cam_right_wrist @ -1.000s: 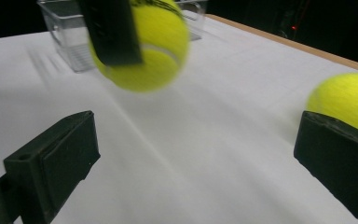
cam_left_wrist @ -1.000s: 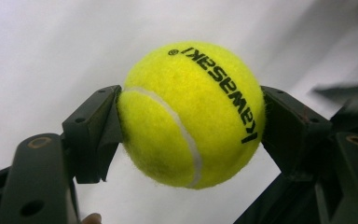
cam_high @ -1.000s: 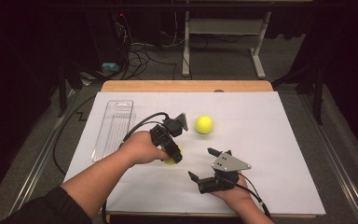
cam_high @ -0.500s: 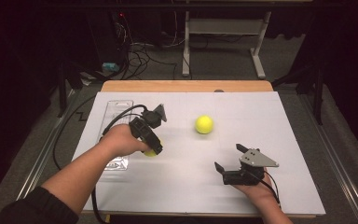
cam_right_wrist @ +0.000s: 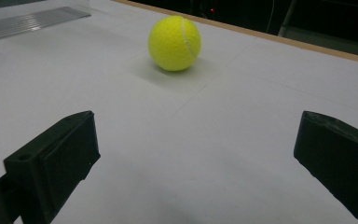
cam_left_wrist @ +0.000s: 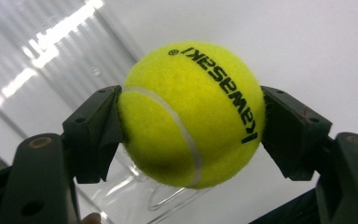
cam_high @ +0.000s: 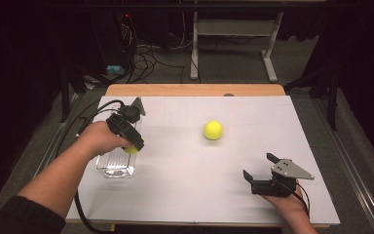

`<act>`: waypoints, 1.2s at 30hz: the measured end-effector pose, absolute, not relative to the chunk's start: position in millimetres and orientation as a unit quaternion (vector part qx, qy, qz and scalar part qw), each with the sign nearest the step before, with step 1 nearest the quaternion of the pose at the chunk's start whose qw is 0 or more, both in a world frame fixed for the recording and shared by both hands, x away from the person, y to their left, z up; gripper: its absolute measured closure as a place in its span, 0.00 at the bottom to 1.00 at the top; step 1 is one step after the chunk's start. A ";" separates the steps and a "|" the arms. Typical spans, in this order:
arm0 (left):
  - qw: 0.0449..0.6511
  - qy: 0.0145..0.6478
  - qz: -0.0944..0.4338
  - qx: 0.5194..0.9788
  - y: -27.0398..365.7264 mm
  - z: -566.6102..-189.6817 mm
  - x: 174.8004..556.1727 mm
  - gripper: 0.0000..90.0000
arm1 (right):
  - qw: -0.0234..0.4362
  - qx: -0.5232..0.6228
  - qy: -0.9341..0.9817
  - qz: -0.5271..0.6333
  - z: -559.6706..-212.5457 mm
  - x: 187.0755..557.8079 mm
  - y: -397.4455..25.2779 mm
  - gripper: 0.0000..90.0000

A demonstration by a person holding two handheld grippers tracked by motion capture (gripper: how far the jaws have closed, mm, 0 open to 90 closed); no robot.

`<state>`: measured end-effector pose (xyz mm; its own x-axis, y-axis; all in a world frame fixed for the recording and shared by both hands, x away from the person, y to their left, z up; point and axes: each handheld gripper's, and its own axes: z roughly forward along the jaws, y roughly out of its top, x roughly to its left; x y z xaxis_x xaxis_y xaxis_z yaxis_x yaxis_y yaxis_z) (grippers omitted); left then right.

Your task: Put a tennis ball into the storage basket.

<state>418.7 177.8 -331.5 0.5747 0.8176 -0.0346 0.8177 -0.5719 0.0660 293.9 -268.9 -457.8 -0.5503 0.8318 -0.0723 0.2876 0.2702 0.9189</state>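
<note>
White-covered table [cam_high: 185, 195] with a wooden far edge, dark room behind, cables on the floor. Left gripper [cam_high: 132, 144] clamped on a fuzzy yellow tennis ball [cam_left_wrist: 191, 114] printed "kawasaki", above a clear plastic tray [cam_high: 114, 165]. Second yellow tennis ball [cam_high: 213, 130] mid-table. Right gripper [cam_high: 259, 168] spread wide, empty.

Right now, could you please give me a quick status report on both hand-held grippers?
Left hand-held gripper shut on yellow tennis ball, over clear plastic tube. Right hand-held gripper open, empty. Second yellow tennis ball loose mid-table, path unobstructed.
</note>
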 end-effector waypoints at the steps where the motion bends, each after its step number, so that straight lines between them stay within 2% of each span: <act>1: 0.035 0.465 0.001 0.885 181.3 -330.9 420.1 0.30 | 0.290 0.377 0.742 0.472 -458.3 293.2 -271.1 0.00; 16: 0.020 0.517 0.012 0.856 217.8 -324.3 445.0 0.30 | 0.291 0.383 0.740 0.470 -460.3 286.0 -288.1 0.00; 34: -0.003 0.537 0.015 0.843 215.0 -349.0 487.0 0.29 | 0.282 0.382 0.741 0.475 -461.4 286.1 -284.7 0.00; 35: 0.000 0.538 0.029 0.843 214.1 -349.1 487.6 0.27 | 0.283 0.381 0.742 0.474 -461.4 286.2 -284.7 0.00; 36: 0.001 0.539 0.033 0.842 213.4 -348.6 488.1 0.15 | 0.284 0.381 0.741 0.474 -461.5 286.3 -284.5 0.00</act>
